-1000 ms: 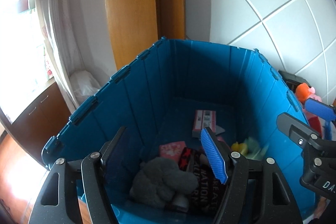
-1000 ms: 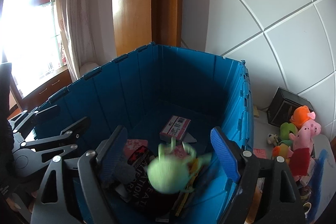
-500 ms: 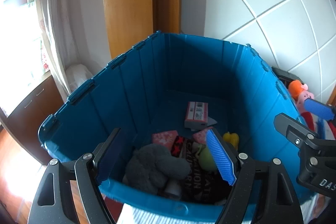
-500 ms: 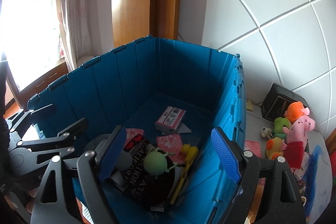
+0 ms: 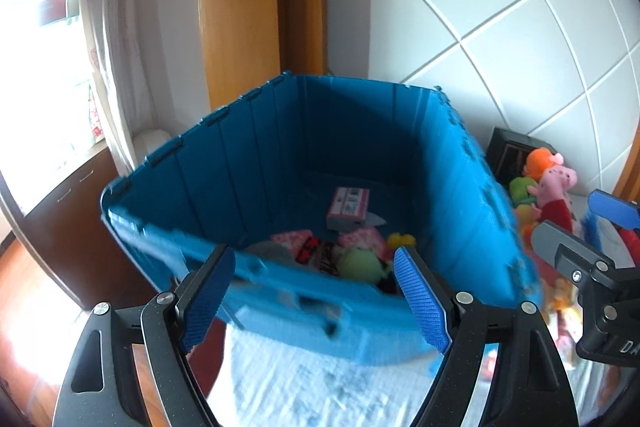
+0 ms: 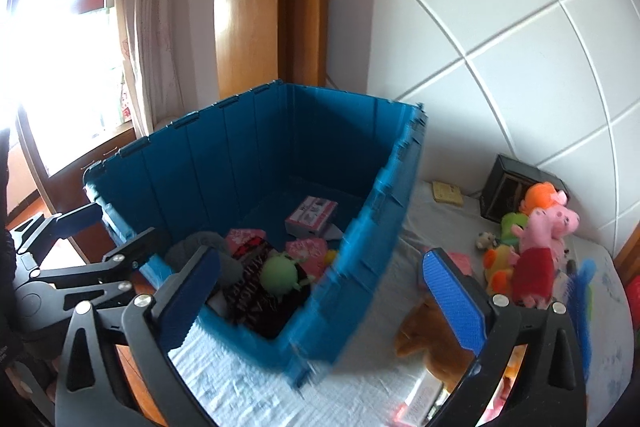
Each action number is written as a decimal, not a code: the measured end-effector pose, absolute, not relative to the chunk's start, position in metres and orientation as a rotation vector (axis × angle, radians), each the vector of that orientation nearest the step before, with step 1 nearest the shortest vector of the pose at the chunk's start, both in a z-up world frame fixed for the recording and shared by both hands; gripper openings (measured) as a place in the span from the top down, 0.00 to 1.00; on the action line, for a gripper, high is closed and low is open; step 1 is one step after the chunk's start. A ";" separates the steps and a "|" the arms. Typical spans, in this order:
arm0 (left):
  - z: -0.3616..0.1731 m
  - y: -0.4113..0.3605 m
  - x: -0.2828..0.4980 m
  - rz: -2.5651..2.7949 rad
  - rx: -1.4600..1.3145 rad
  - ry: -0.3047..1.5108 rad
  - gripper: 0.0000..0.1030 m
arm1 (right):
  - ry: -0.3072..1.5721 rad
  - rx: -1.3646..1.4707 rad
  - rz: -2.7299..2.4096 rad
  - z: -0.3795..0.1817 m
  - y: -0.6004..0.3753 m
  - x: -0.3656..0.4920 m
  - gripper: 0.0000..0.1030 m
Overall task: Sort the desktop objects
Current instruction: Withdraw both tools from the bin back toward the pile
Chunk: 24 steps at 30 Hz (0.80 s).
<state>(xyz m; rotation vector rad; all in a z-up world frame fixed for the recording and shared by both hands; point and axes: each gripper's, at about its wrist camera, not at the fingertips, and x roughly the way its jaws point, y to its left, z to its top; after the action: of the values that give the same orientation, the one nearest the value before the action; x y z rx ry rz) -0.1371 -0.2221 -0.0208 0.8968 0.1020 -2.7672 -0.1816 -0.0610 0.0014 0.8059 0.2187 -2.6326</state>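
- Fingers of both tools are spread wide with nothing between them. The left gripper [image 5: 314, 301] let go earlier, and the right gripper [image 6: 320, 301] has just been opening more.
- Both tools have pulled back from the blue bin [image 6: 352, 243]. A second ago they hung over its inside; now its near wall shows in front of them.
- The green round toy [image 6: 280, 275] was dropping a second ago. Now it lies inside the bin on a black cloth with white letters [image 6: 256, 297], at about 9 o'clock from the right gripper's middle.
- That means one more thing is sorted, I think, and both hands are free for the next one.
- More toys wait on the worktop [image 6: 256, 387] at 3 o'clock of the bin: a pink pig toy [image 6: 540, 247] in a red dress, an orange toy [image 6: 542, 197], and a brown furry toy [image 6: 432, 335] near the right fingers.
- The bin is hard plastic with ribbed walls. The toys look soft and fuzzy. The worktop has a white, crinkly cloth on it. A grey plush [image 6: 204, 247] and a small flat box [image 6: 314, 213] also lie in the bin.
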 end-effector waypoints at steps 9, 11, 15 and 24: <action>-0.042 -0.128 -0.088 -2.769 0.943 0.082 0.20 | 0.177 0.839 -2.630 -0.020 0.036 -0.123 0.00; -0.050 -0.101 -0.078 -2.775 0.975 0.056 0.20 | 0.143 0.866 -2.649 -0.028 0.068 -0.109 0.00; -0.069 -0.045 -0.063 -2.801 1.043 0.041 0.20 | 0.080 0.922 -2.695 -0.044 0.131 -0.083 0.00; -0.110 0.059 -0.052 -2.869 1.231 -0.071 0.20 | -0.064 1.074 -2.834 -0.084 0.255 -0.038 0.00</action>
<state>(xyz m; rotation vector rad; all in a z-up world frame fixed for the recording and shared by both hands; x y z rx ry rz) -0.0515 0.0595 -0.1096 1.2308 -0.0710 -2.8690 -0.0380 0.2555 -0.0843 1.0740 -0.0639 -2.8341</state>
